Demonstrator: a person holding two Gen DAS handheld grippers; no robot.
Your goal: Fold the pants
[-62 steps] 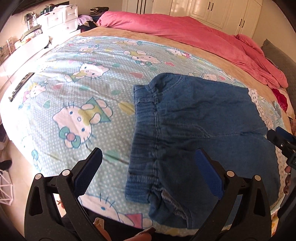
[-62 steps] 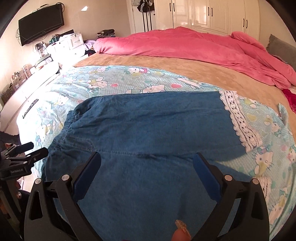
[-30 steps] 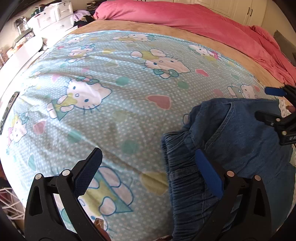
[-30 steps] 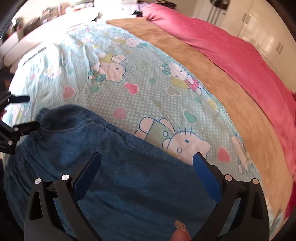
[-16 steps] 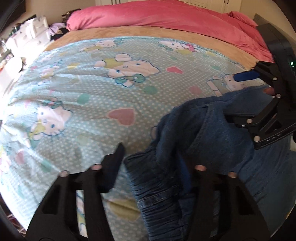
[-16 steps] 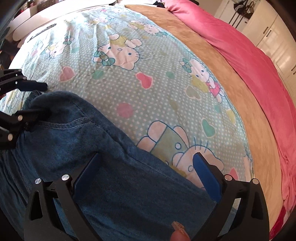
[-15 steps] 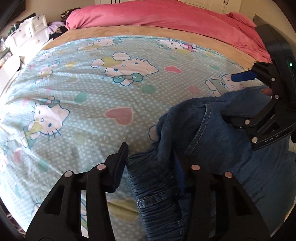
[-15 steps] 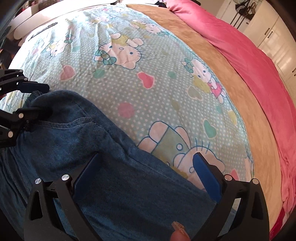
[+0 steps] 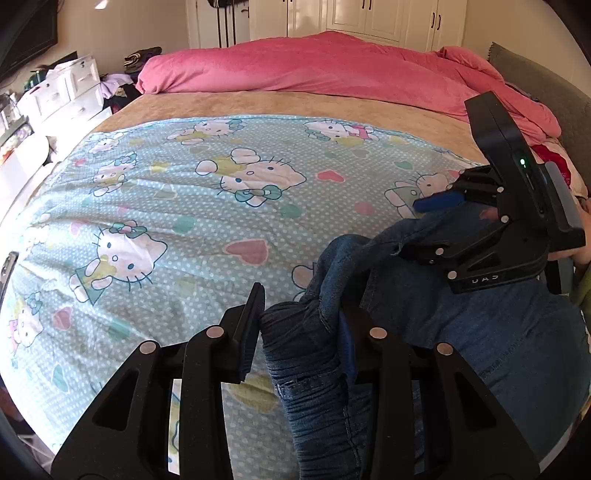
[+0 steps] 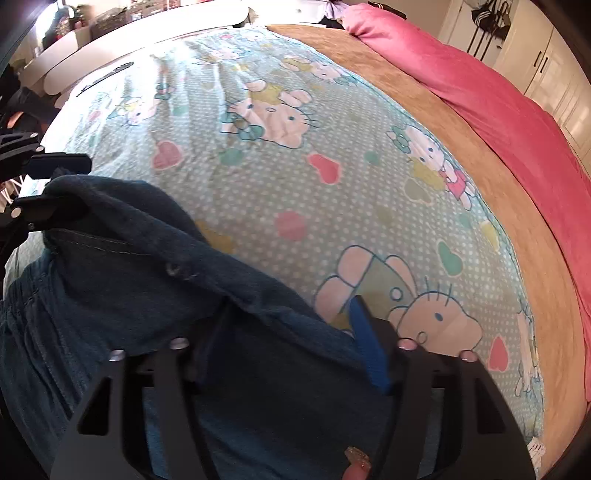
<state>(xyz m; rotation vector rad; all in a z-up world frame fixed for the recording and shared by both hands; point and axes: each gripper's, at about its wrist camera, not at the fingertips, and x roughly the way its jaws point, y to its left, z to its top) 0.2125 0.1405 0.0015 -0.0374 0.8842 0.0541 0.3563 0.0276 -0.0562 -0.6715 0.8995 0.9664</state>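
Blue denim pants (image 9: 461,343) lie on a Hello Kitty sheet (image 9: 166,221) on the bed. My left gripper (image 9: 299,325) is shut on the gathered elastic waistband at the pants' far corner. My right gripper (image 10: 291,328) is shut on the denim edge further along; in the left wrist view it shows at the right (image 9: 424,225), pinching the fabric. The pants (image 10: 129,295) bunch up between the two grippers. The left gripper shows at the left edge of the right wrist view (image 10: 55,184).
A pink duvet (image 9: 332,74) is heaped at the far side of the bed on a tan blanket (image 9: 277,105). White drawers (image 9: 62,96) stand at the left, white wardrobes (image 9: 388,18) behind. The sheet beyond the pants is bare.
Both grippers moved from the near side to the pants' far edge. The left closed on the waistband first; the right, open half a second ago, has now closed on the denim edge.
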